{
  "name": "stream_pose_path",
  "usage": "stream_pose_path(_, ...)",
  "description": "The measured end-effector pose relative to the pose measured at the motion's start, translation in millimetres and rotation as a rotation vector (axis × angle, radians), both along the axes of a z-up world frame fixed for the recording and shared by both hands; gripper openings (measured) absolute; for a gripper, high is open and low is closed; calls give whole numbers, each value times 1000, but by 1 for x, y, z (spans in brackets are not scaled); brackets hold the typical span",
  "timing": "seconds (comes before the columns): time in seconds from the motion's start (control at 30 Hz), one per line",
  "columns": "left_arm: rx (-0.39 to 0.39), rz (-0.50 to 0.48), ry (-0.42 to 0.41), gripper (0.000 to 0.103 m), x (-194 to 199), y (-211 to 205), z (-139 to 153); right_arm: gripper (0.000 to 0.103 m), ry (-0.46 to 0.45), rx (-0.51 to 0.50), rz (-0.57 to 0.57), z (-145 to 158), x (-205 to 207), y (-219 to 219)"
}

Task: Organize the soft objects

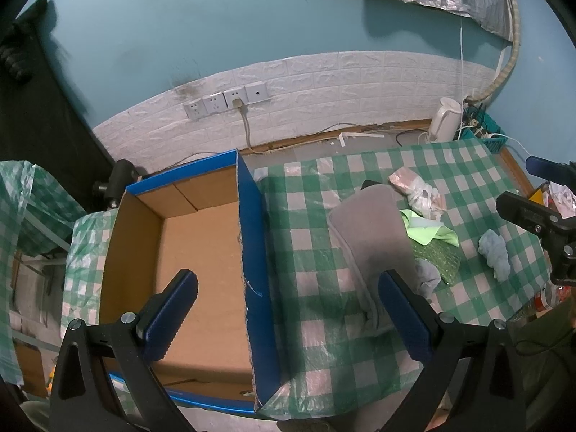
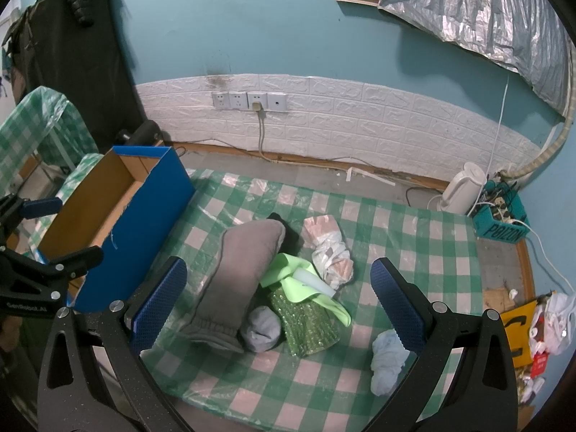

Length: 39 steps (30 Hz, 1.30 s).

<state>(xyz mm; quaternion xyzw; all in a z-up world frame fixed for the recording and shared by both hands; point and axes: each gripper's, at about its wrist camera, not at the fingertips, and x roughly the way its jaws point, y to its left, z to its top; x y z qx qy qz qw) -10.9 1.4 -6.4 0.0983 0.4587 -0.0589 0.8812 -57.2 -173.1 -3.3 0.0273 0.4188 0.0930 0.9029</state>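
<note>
My left gripper (image 1: 288, 309) and right gripper (image 2: 277, 302) both hover spread wide and empty, the blue cardboard box (image 1: 201, 237) holds nothing, and every soft thing, the grey pillow (image 2: 237, 273) among them, lies unsorted on the checked tablecloth (image 2: 414, 237).
</note>
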Motion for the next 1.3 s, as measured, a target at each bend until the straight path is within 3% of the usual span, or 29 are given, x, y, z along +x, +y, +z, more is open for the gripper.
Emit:
stream_pose_path(1.03, 11, -9, 28, 101, 0, -5, -7, 101, 8, -3, 0, -1, -1, 0)
stream_pose_path(1.3, 10, -23, 79, 101, 7, -10, -15, 101, 28, -10, -18, -10, -5, -18)
